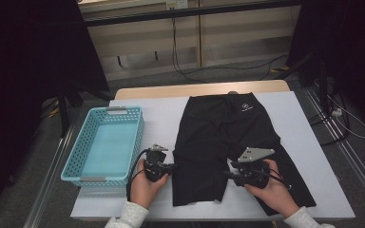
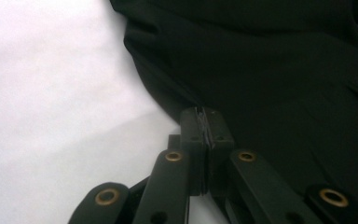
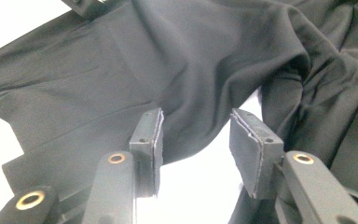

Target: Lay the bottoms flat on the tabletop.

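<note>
Black shorts lie flat on the white-covered table, waistband at the far side, legs toward me. My left gripper sits at the outer edge of the left leg. In the left gripper view its pads are pressed together on that hem of the shorts, which rises in a small fold to the tips. My right gripper lies over the inner side of the right leg. In the right gripper view it stands open, with the shorts just beyond the pads and bare table between them.
A light blue plastic basket stands on the left side of the table, beside my left hand. Black stands and cables are on the floor beyond and to the right of the table.
</note>
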Demonstrator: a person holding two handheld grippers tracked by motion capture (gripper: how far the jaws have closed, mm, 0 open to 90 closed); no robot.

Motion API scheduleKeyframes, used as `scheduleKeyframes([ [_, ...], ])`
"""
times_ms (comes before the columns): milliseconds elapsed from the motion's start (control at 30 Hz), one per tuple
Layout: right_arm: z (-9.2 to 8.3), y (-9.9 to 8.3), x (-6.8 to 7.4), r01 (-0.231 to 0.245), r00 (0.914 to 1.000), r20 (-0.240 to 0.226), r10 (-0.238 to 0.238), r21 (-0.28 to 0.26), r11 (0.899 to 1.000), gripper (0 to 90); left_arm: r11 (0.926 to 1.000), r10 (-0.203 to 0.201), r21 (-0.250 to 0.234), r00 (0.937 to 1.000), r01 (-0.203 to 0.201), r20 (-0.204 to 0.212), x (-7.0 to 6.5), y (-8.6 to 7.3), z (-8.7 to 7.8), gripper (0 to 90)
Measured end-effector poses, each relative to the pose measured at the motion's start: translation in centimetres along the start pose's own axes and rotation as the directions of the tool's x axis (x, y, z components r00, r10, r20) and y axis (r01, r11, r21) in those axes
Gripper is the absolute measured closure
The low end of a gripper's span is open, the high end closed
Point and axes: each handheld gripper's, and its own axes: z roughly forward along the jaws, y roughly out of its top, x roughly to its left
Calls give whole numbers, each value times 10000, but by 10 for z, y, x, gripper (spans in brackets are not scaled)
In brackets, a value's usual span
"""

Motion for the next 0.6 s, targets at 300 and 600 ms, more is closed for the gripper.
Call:
scheduleKeyframes([
  [300, 7, 3, 11, 176, 9994, -311, -177, -30, 9998, 556, 9961, -583, -678, 9976, 558, -361, 22, 10, 2, 894],
  [600, 22, 7, 39, 967, 9864, -1364, -922, 265, 9950, 572, 9964, -488, -717, 9975, 451, -504, 21, 8, 4, 892],
])
